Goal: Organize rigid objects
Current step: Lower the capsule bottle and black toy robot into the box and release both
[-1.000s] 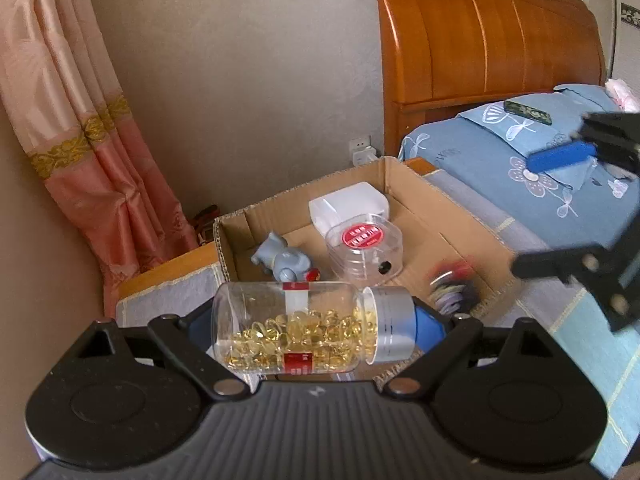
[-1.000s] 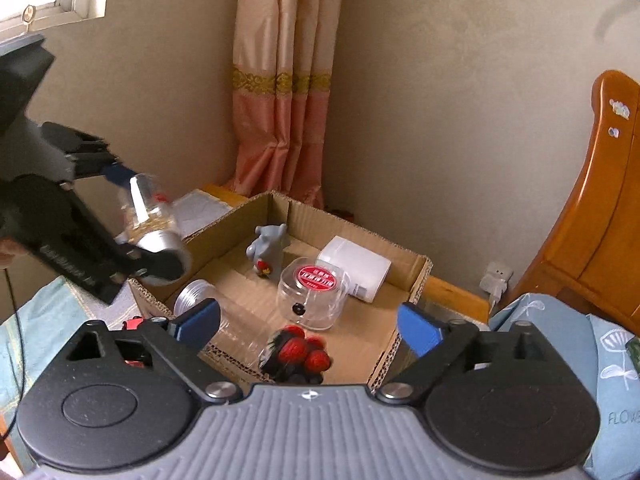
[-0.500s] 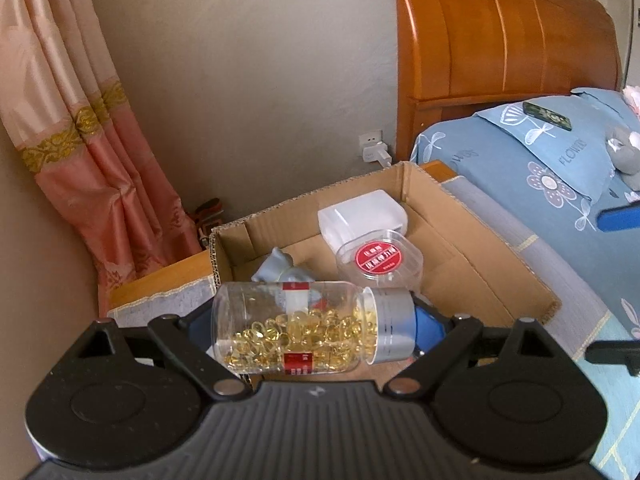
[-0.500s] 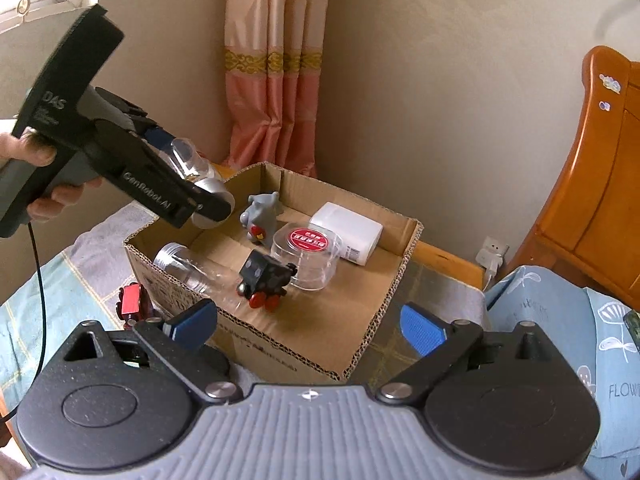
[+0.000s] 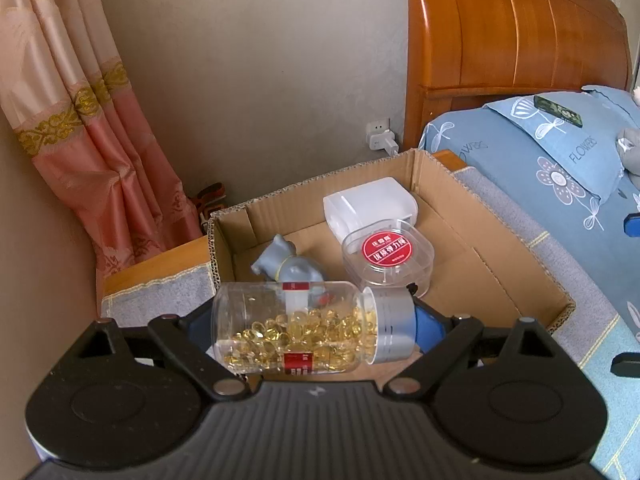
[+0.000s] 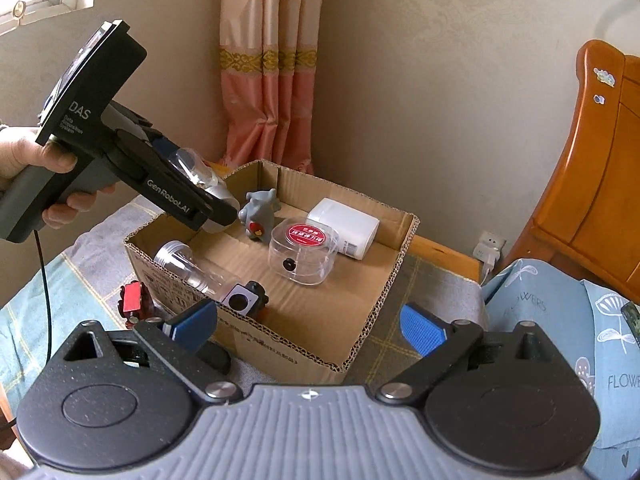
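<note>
My left gripper (image 5: 314, 332) is shut endwise on a clear bottle of yellow capsules (image 5: 296, 320) with a silver cap, held sideways above the near-left corner of a cardboard box (image 5: 460, 200). In the right wrist view the left gripper (image 6: 208, 196), held by a hand, has the bottle (image 6: 192, 168) over the box's (image 6: 280, 344) left wall. The box holds a grey toy figure (image 6: 260, 216), a clear round container with a red label (image 6: 304, 252), a white case (image 6: 344, 228), an empty clear bottle (image 6: 188, 264) and a black toy car (image 6: 248, 300). My right gripper (image 6: 308, 324) is open and empty in front of the box.
A red toy car (image 6: 134, 304) lies on the cloth outside the box's left front corner. A bed with a blue pillow (image 5: 560, 160) and wooden headboard (image 5: 500, 40) is to the right. A curtain (image 5: 80, 120) and wall socket (image 5: 380, 136) stand behind the box.
The black toy car has dropped from the right gripper into the box and settled by its front wall. The right gripper drew back. The left gripper carried the bottle over the box's left edge.
</note>
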`<act>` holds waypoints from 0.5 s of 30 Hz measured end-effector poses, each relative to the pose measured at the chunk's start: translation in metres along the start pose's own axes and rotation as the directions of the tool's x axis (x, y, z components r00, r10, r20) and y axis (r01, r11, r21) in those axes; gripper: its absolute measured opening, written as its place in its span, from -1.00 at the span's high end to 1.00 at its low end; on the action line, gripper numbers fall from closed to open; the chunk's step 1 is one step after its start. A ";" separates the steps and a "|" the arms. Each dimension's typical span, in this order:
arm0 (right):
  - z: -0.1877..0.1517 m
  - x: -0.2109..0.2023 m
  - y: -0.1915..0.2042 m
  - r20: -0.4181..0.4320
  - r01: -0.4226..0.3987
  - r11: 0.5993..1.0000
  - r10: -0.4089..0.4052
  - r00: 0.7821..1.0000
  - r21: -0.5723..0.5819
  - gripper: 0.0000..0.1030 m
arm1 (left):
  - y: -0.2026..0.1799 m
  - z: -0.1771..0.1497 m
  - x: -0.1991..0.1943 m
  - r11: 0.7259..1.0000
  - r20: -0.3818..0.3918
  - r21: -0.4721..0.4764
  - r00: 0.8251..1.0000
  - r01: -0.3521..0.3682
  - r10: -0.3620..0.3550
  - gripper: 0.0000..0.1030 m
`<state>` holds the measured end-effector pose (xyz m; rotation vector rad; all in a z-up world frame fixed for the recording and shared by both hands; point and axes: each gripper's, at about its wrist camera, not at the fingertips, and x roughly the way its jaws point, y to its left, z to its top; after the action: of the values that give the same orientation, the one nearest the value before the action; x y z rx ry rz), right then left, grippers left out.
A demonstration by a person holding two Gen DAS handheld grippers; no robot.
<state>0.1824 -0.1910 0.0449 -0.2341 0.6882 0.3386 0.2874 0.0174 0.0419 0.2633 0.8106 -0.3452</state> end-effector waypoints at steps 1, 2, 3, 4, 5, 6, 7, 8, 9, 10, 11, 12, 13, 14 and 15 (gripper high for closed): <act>0.000 0.000 0.000 -0.001 0.000 1.000 0.000 1.000 0.001 -0.96 | 0.000 0.000 0.000 1.000 0.000 -0.001 1.000 0.001 -0.001 -0.80; 0.000 0.000 0.001 -0.002 -0.002 1.000 0.002 1.000 0.001 -0.96 | -0.001 0.000 0.000 1.000 0.000 0.000 1.000 0.002 -0.002 -0.80; -0.001 0.001 0.001 -0.004 -0.002 1.000 0.002 1.000 -0.001 -0.96 | -0.002 0.000 0.000 1.000 0.000 -0.001 1.000 0.003 -0.003 -0.80; -0.001 0.001 0.002 -0.005 -0.002 1.000 0.002 1.000 -0.002 -0.96 | -0.002 -0.001 0.001 1.000 0.000 -0.001 1.000 0.003 -0.003 -0.80; -0.001 0.001 0.003 -0.006 0.000 1.000 0.000 1.000 -0.005 -0.96 | -0.002 0.000 0.001 1.000 -0.001 -0.002 1.000 0.003 -0.003 -0.81; -0.001 0.001 0.004 -0.007 0.000 1.000 0.000 1.000 -0.007 -0.96 | -0.001 0.000 0.001 1.000 -0.004 -0.007 1.000 0.004 -0.004 -0.83; -0.001 0.001 0.004 -0.006 0.001 1.000 -0.001 1.000 -0.007 -0.96 | -0.001 0.000 0.001 1.000 -0.005 -0.014 1.000 0.008 -0.008 -0.84; -0.001 0.000 0.004 -0.006 -0.001 1.000 0.001 1.000 -0.006 -0.96 | 0.000 0.000 0.001 1.000 -0.002 -0.027 1.000 0.007 -0.007 -0.86; -0.001 0.000 0.005 -0.005 -0.003 1.000 0.003 1.000 -0.004 -0.96 | 0.001 0.000 -0.001 0.999 0.002 -0.039 1.000 0.002 -0.002 -0.90; -0.001 0.000 0.005 -0.005 -0.005 1.000 0.005 1.000 -0.003 -0.97 | 0.001 0.000 -0.002 0.999 0.004 -0.047 1.000 -0.002 0.002 -0.92; -0.001 -0.001 0.005 -0.005 -0.005 1.000 0.005 1.000 -0.003 -0.97 | 0.002 0.000 -0.004 0.999 0.008 -0.051 1.000 -0.004 0.005 -0.93; -0.001 -0.001 0.006 -0.005 -0.004 1.000 0.004 1.000 -0.004 -0.98 | 0.002 0.000 -0.006 0.999 0.014 -0.051 1.000 -0.006 0.007 -0.93; -0.002 -0.001 0.007 -0.005 -0.004 1.000 0.004 1.000 -0.006 -0.98 | 0.001 -0.001 -0.008 0.999 0.017 -0.049 1.000 -0.007 0.007 -0.93; -0.002 -0.002 0.008 -0.005 -0.005 1.000 0.005 1.000 -0.008 -0.98 | 0.001 -0.001 -0.010 0.999 0.020 -0.046 1.000 -0.008 0.009 -0.93; -0.003 -0.002 0.008 -0.004 -0.007 1.000 0.007 1.000 -0.007 -0.98 | 0.001 -0.001 -0.013 0.999 0.023 -0.044 1.000 -0.011 0.012 -0.93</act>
<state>0.1762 -0.1846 0.0435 -0.2392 0.6922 0.3469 0.2788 0.0209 0.0504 0.2222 0.7927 -0.3189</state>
